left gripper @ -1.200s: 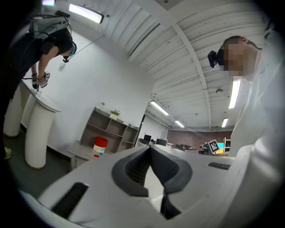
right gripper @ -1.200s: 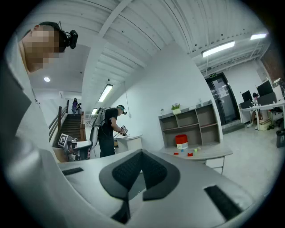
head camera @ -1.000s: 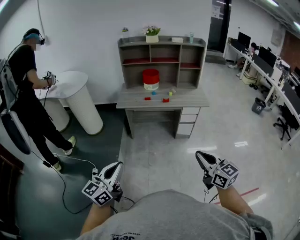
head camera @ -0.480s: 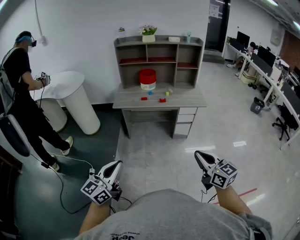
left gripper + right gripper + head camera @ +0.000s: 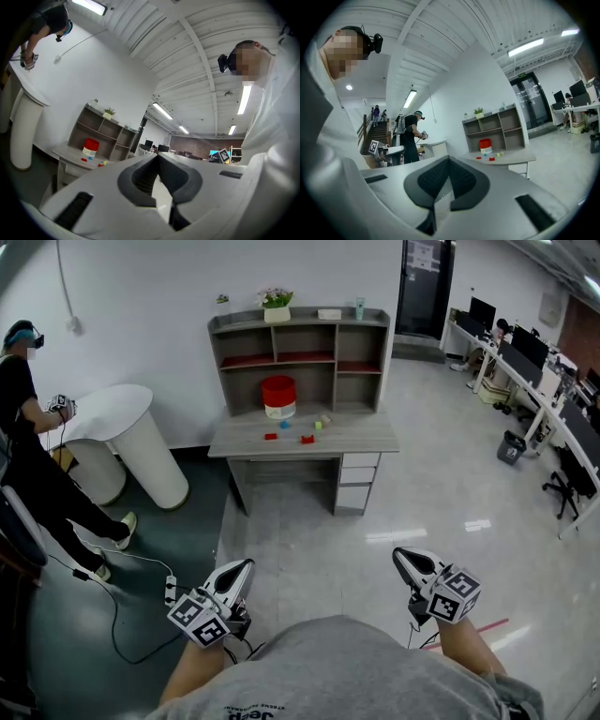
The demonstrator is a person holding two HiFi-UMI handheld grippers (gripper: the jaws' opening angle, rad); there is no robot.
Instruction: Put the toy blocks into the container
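Left gripper [image 5: 246, 565] and right gripper [image 5: 397, 553] sit low by the torso, jaws closed on both, nothing btwn them. The toy blocks [image 5: 307, 439] lie scattered on the desk [image 5: 375, 442] well ahead, just in front of the red container [image 5: 277, 396], all far out of reach. They're roughly btwn the two jaw lines, a bit toward the left, so prob. the left gripper is marginally nearer once the person walks up.

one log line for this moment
left gripper: shut, empty | right gripper: shut, empty | blocks: loose on desk | container: behind blocks | stage: short of desk
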